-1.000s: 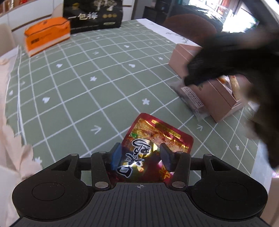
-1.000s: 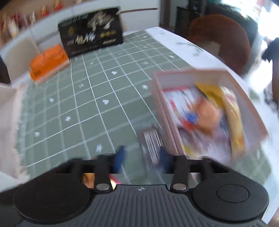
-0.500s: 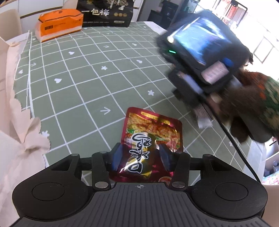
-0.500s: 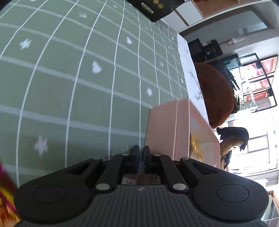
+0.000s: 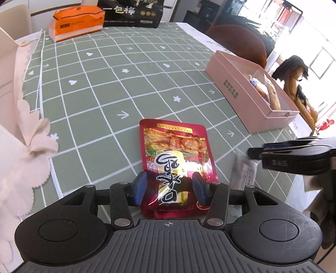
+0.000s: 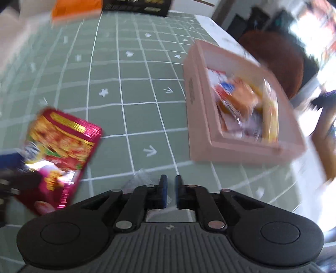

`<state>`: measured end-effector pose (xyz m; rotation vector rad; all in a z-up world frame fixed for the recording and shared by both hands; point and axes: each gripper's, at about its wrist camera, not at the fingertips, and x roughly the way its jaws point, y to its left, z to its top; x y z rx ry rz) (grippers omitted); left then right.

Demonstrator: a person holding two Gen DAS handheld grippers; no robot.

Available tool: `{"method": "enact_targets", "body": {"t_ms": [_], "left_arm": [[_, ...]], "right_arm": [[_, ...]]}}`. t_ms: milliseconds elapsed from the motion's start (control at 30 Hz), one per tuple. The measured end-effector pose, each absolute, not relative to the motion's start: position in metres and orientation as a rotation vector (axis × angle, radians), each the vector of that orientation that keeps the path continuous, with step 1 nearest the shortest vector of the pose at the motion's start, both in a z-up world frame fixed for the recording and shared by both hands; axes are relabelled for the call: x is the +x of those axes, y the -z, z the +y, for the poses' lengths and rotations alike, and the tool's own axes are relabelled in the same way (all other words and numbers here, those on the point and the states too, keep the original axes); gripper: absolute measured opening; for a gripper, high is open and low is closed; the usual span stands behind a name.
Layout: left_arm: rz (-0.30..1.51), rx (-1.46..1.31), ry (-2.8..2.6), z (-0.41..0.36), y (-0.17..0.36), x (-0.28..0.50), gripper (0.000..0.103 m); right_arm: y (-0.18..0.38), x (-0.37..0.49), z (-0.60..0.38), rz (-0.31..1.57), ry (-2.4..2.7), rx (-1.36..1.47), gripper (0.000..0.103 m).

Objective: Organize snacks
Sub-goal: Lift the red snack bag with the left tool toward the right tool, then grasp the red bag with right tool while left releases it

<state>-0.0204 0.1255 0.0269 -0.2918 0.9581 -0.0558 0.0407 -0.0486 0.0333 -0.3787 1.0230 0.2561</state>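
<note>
**Red snack pouch between the left gripper's pads, box waiting to the right**

The red snack pouch (image 5: pixel 177 166) lies flat on the green grid tablecloth (image 5: pixel 100 88), its near end between the blue pads of the left gripper (image 5: pixel 169 190), which tilts steeply down at it. The pads stand either side of the pouch; whether they press on it I cannot tell. Large black brush characters run down the pouch's front, over a picture of food.

The right gripper (image 6: pixel 169 192) also points steeply down, its jaws opening with a narrow gap; a clear wrapper (image 6: pixel 139 178) lies on the cloth at its tips, not visibly clamped. In the left view that wrapper (image 5: pixel 244 168) shows a printed white label, too small to read.

Further right sits the pink box (image 5: pixel 241 92), open, with bright snack packets (image 6: pixel 241 100) inside and small green print on its side. At the far edge stand an orange tissue pack (image 5: pixel 76 21) and a black bag (image 5: pixel 131 12) reading 一包梅. A pale cloth (image 5: pixel 21 136) lies at the left.
</note>
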Motion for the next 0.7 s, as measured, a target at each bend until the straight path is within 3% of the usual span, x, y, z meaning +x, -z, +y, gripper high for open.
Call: {"method": "enact_targets", "body": {"t_ms": [33, 67, 100, 367, 467, 633, 700], "left_arm": [[0.96, -0.291, 0.056, 0.122, -0.027, -0.021, 0.054], [0.962, -0.287, 0.058, 0.119, -0.027, -0.021, 0.054], [0.964, -0.284, 0.058, 0.116, -0.027, -0.021, 0.054], [0.979, -0.286, 0.046, 0.111, -0.027, -0.024, 0.054], [0.977, -0.298, 0.047, 0.112, -0.027, -0.029, 0.053], [0.989, -0.301, 0.046, 0.109, -0.028, -0.033, 0.051], [0.994, -0.305, 0.059, 0.107, -0.028, -0.035, 0.05]], "right_arm": [[-0.036, 0.039, -0.06, 1.027, -0.277, -0.323, 0.044], [-0.038, 0.039, -0.07, 1.028, -0.303, -0.276, 0.075], [-0.039, 0.037, -0.078, 1.022, -0.324, -0.241, 0.088], [-0.019, 0.052, -0.114, 1.04, -0.368, -0.062, 0.089], [-0.015, 0.046, -0.117, 1.014, -0.389, -0.055, 0.084], [-0.021, 0.027, -0.123, 0.999, -0.412, -0.043, 0.046], [-0.021, 0.024, -0.129, 1.004, -0.394, -0.026, 0.042]]}}
